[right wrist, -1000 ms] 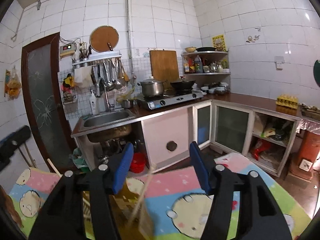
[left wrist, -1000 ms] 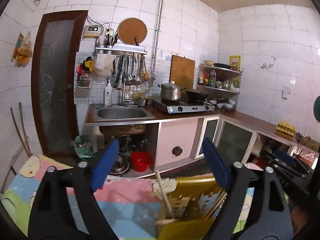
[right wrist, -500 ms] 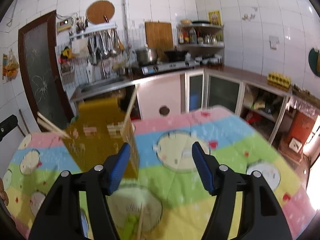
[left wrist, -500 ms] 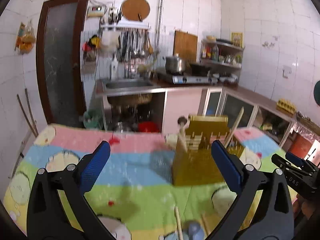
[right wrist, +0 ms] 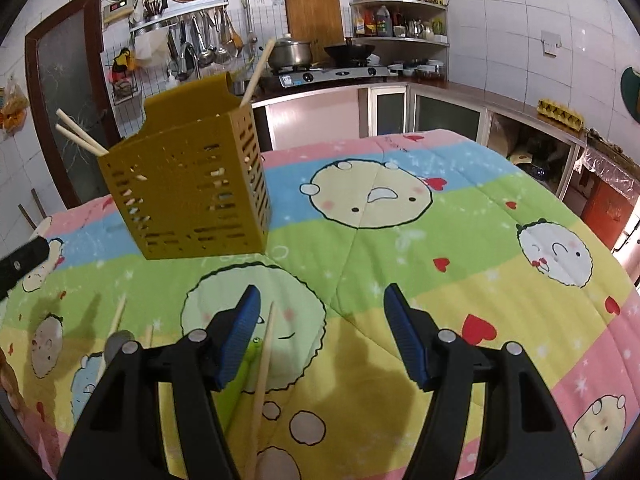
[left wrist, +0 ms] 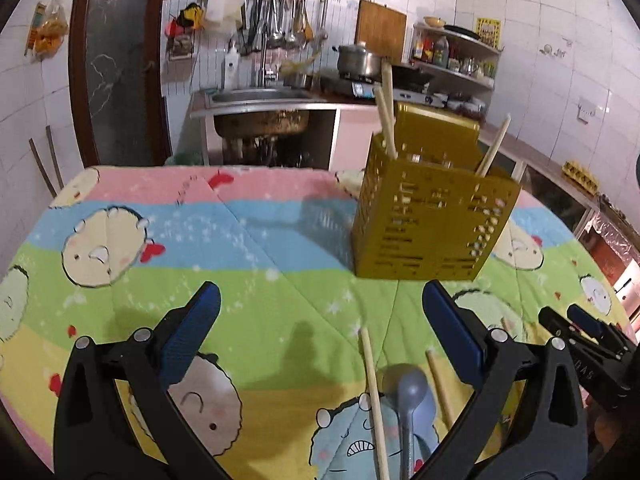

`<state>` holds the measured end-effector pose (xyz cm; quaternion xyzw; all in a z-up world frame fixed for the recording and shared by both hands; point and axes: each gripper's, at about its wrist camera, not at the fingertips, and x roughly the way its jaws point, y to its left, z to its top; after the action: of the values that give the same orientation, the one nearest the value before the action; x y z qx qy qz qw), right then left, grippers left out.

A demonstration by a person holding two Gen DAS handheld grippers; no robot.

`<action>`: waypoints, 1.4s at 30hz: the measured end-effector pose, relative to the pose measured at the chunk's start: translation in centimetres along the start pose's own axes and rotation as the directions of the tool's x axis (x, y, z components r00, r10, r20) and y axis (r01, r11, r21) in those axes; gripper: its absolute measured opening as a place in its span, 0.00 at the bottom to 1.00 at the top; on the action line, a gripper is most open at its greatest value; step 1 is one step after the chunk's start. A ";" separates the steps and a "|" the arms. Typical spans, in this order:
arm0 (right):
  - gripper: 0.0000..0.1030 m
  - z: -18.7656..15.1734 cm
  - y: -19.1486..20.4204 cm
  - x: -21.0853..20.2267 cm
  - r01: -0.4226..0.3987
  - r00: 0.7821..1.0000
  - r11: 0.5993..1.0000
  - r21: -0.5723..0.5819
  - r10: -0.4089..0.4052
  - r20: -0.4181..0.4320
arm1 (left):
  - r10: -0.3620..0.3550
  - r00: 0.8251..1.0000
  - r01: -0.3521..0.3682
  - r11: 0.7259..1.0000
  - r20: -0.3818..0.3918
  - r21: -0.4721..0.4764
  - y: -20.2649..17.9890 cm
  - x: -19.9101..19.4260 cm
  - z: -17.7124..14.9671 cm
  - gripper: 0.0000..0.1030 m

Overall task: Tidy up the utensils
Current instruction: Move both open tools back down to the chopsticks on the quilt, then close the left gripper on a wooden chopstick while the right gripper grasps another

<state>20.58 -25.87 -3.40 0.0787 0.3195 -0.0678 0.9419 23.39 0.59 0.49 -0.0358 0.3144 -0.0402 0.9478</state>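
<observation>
Both claws (left wrist: 318, 330) (right wrist: 320, 334) gape empty over quilt (right wrist: 460, 240), near holder (right wrist: 188, 196).

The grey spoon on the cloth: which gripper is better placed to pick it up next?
Probably the left gripper. Its jaws stand wide open and empty, and the grey spoon lies between them. In the right wrist view the spoon sits left of the right gripper.

Each hand-held gripper (left wrist: 320, 316) (right wrist: 322, 312) had black plastic arms, silver pivot screws and ribbed blue finger pads (left wrist: 192, 332).
</observation>
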 end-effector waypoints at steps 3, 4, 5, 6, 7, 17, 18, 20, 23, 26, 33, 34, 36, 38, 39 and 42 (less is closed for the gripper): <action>0.62 -0.4 0.3 0.5 0.008 1.000 1.000 -0.015 -0.008 -0.007 | 0.003 1.000 -0.002 1.000 -0.025 0.008 -0.2 1.0 -0.7 0.95; 0.62 -0.5 0.4 0.7 0.009 1.000 1.000 -0.018 -0.009 -0.013 | 0.002 0.999 -0.002 1.000 -0.032 0.009 -0.3 1.3 -0.8 0.95; 0.62 -0.8 0.5 0.9 0.010 1.000 1.000 -0.021 -0.010 -0.024 | 0.005 0.999 -0.004 1.000 -0.042 0.011 -0.3 1.6 -1.2 0.95; 0.62 -1.0 0.5 1.1 0.008 0.999 1.000 -0.021 -0.009 -0.035 | 0.008 0.999 -0.007 1.000 -0.051 0.014 -0.3 1.9 -1.5 0.95; 0.62 -1.0 0.6 1.2 0.007 0.999 1.000 -0.019 -0.007 -0.041 | 0.011 0.998 -0.009 1.000 -0.061 0.018 -0.3 2.3 -1.8 0.95; 0.62 -1.3 0.9 2.3 0.002 0.996 1.000 -0.026 -0.004 -0.094 | 0.045 0.990 -0.036 0.997 -0.134 0.073 -1.2 4.3 -2.9 0.95; 0.62 -1.4 0.9 2.5 0.000 0.995 1.000 -0.026 -0.003 -0.103 | 0.051 0.989 -0.040 0.996 -0.140 0.081 -1.3 4.5 -3.0 0.95; 0.62 -1.4 0.9 2.7 -0.001 0.993 1.000 -0.024 -0.002 -0.117 | 0.064 0.987 -0.050 0.994 -0.151 0.095 -1.5 4.8 -3.2 0.95; 0.62 -1.4 0.8 3.0 -0.001 0.991 1.000 -0.018 -0.001 -0.132 | 0.072 0.983 -0.056 0.994 -0.169 0.098 -1.5 5.3 -3.4 0.95; 0.62 -1.5 1.0 3.3 0.004 0.989 1.000 -0.026 -0.008 -0.148 | 0.072 0.979 -0.054 0.994 -0.191 0.097 -1.6 5.6 -3.6 0.95; 0.61 -1.6 1.7 3.7 0.029 0.985 0.997 -0.065 -0.039 -0.166 | 0.059 0.967 -0.042 0.996 -0.246 0.073 -1.2 6.5 -4.0 0.93; 0.60 -1.6 1.7 3.7 0.027 0.985 0.998 -0.064 -0.038 -0.166 | 0.056 0.965 -0.040 0.997 -0.257 0.064 -1.1 6.7 -4.0 0.92; 0.58 -1.6 1.6 3.6 0.025 0.985 0.998 -0.060 -0.035 -0.167 | 0.048 0.961 -0.036 0.998 -0.272 0.048 -0.8 6.9 -4.1 0.92; 0.57 -1.6 1.6 3.6 0.024 0.985 0.998 -0.059 -0.033 -0.167 | 0.052 0.961 -0.039 0.998 -0.273 0.052 -0.8 6.9 -4.1 0.92; 0.57 -1.6 1.6 3.6 0.026 0.985 0.998 -0.061 -0.036 -0.169 | 0.057 0.960 -0.043 0.997 -0.273 0.060 -1.0 6.9 -4.2 0.91; 0.56 -1.6 1.8 3.7 0.032 0.984 0.997 -0.070 -0.043 -0.174 | 0.057 0.961 -0.037 0.996 -0.272 0.079 -1.3 7.2 -4.1 0.81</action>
<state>22.88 -24.07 -6.75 0.0469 0.4045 -0.0676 0.9108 26.62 -1.61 -6.89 0.0125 0.4414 -0.0337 0.8966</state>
